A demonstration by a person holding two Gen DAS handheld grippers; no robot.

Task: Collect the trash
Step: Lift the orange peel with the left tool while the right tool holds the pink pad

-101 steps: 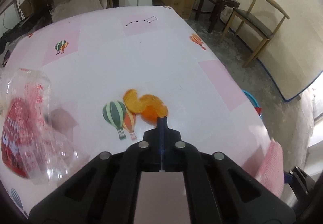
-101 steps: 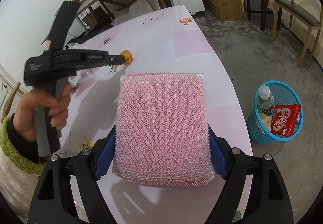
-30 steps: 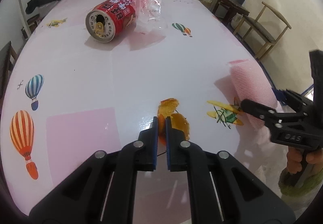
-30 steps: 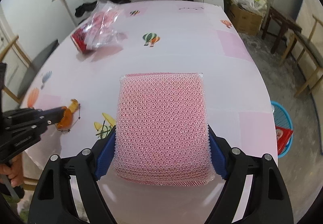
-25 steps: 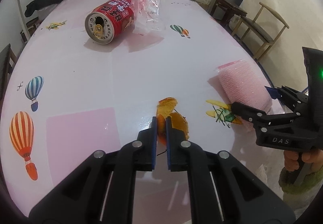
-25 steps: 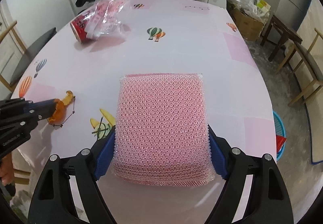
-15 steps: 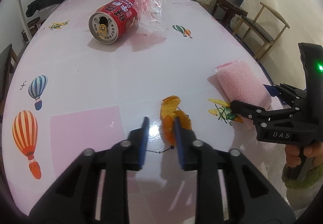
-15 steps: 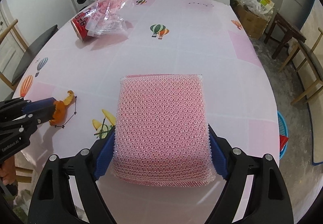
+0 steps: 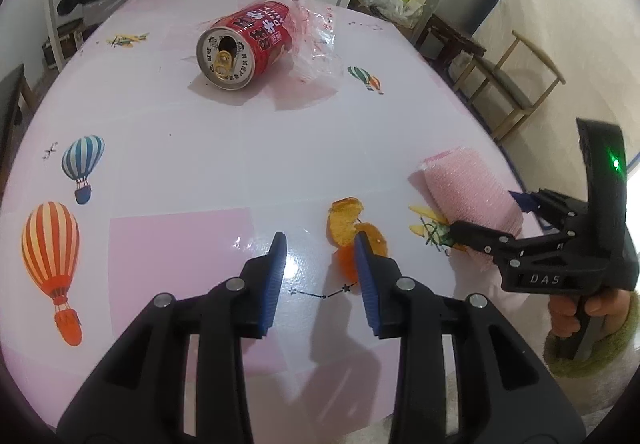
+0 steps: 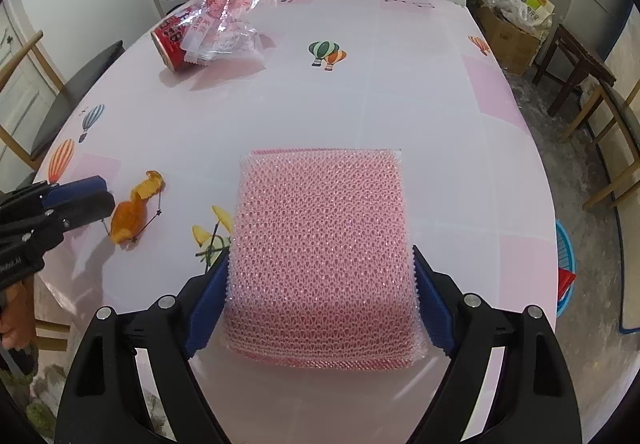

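Observation:
An orange peel [image 9: 347, 229] lies on the pink table [image 9: 200, 172], just beyond and right of my open, empty left gripper [image 9: 319, 242]; it also shows in the right wrist view [image 10: 134, 210]. A red drink can [image 9: 240, 44] lies on its side at the far side, with a clear plastic wrapper [image 9: 316, 32] against it. My right gripper [image 10: 320, 276] is shut on a pink mesh sponge [image 10: 320, 244] and holds it over the table's right part; it also shows in the left wrist view [image 9: 468, 196].
A blue trash basket [image 10: 564, 264] stands on the floor right of the table. Wooden chairs [image 9: 516, 84] stand to the right. A bench with bags and boxes [image 10: 516, 32] is behind the table. The table edge [image 9: 248, 404] is close below my left gripper.
My left gripper carried the orange peel to the near side of the table, then opened and let it go. The peel now lies on the table. The right gripper still holds the sponge.

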